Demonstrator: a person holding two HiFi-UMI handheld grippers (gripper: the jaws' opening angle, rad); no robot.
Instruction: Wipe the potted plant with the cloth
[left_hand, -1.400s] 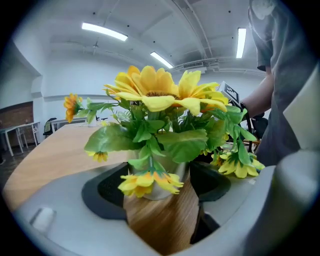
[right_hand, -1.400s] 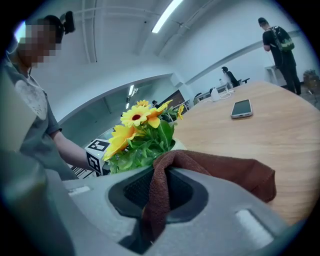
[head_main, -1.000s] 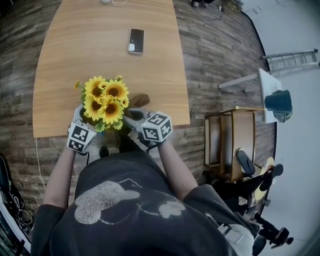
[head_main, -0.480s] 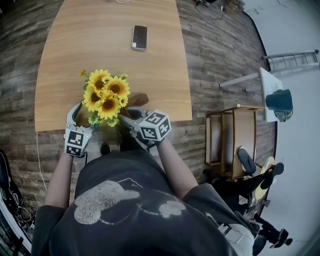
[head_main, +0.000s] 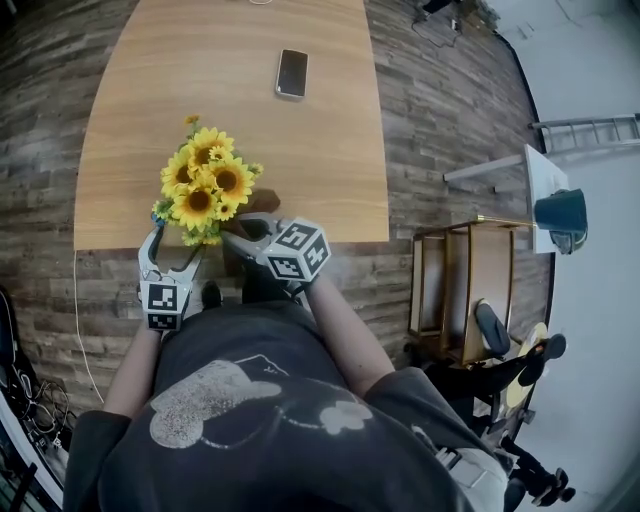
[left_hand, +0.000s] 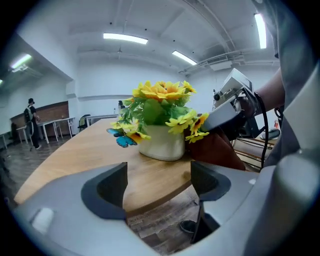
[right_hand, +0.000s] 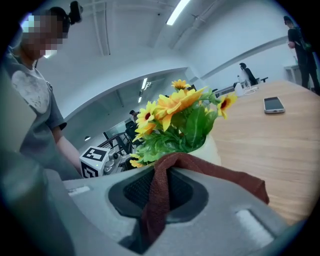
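The left gripper (left_hand: 157, 182) hangs off the near edge of the surface (head_main: 300, 150), its fingers apart and empty. To its right, the right gripper (right_hand: 161, 187) has its fingers clamped on the cloth (right_hand: 225, 175). The potted plant (head_main: 205, 185) stands just beyond both, with the cloth beside its right flank.

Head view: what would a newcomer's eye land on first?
The bright yellow sunflower pot at the near edge of the wooden table, with a phone lying far behind it. Next, the brown cloth pinched in the right hand-held gripper close by the pot, while the left hand-held gripper stands open and empty.
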